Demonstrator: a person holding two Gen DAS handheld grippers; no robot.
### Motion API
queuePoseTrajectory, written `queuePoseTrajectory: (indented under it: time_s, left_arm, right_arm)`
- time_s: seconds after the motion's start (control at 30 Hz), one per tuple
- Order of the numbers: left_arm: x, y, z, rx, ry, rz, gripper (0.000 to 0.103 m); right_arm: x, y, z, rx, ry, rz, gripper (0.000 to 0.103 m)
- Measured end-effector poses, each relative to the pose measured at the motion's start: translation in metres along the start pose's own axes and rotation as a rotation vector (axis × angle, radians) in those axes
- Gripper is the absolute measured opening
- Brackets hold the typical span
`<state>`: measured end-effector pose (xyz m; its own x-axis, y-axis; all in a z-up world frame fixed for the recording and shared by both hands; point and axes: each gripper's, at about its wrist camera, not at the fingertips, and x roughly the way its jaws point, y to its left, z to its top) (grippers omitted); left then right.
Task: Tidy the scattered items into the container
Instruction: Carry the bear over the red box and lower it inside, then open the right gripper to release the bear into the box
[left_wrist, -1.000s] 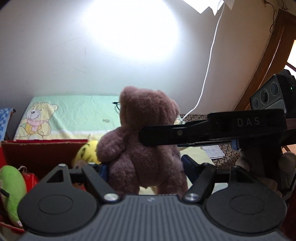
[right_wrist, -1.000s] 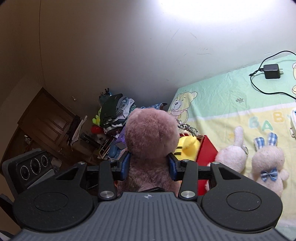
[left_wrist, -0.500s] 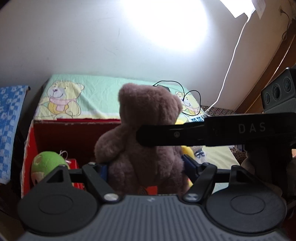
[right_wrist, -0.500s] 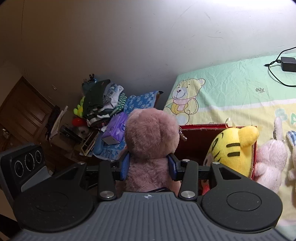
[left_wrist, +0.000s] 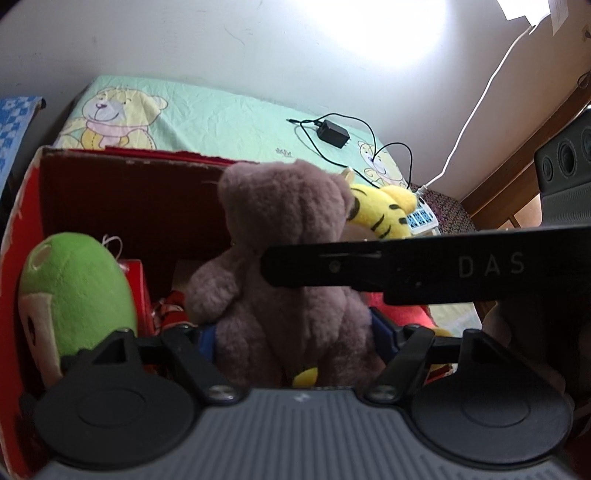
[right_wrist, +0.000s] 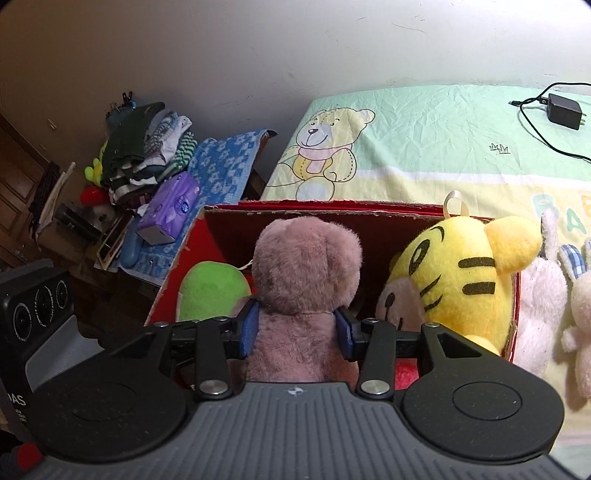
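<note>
Both tools gripped the brown teddy bear over the red box; left tool at its body; right tool below its head.

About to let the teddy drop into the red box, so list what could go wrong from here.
1. The yellow tiger and green plush crowd the red box; the brown teddy may perch on top.
2. Both tools, left tool and right tool, grip it; uneven release could tip it out.
</note>
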<state>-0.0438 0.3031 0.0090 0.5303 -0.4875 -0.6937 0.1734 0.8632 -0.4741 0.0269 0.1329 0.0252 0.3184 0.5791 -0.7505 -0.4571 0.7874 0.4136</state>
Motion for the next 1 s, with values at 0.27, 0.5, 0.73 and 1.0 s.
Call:
queuePoseTrajectory:
  time_s: [0.27, 0.5, 0.73, 1.0]
  left_arm:
    - [0.020, 0.003, -0.004, 0.014, 0.061, 0.021, 0.076]
    - [0.018, -0.001, -0.014, 0.048, 0.092, 0.045, 0.078]
    - [-0.001, -0.011, -0.019, 0.102, 0.036, 0.074, 0.088]
    - [0.010, -0.011, -0.015, 0.081, 0.037, 0.063, 0.084]
  right_arm:
    - [0.022, 0.005, 0.000, -0.058, 0.049, -0.104, 0.046]
    - [0.035, 0.009, -0.004, -0.123, 0.105, -0.158, 0.046]
    - [0.044, 0.012, -0.007, -0.176, 0.109, -0.198, 0.046]
    - [0.022, 0.008, -0.003, -0.109, 0.060, -0.146, 0.043]
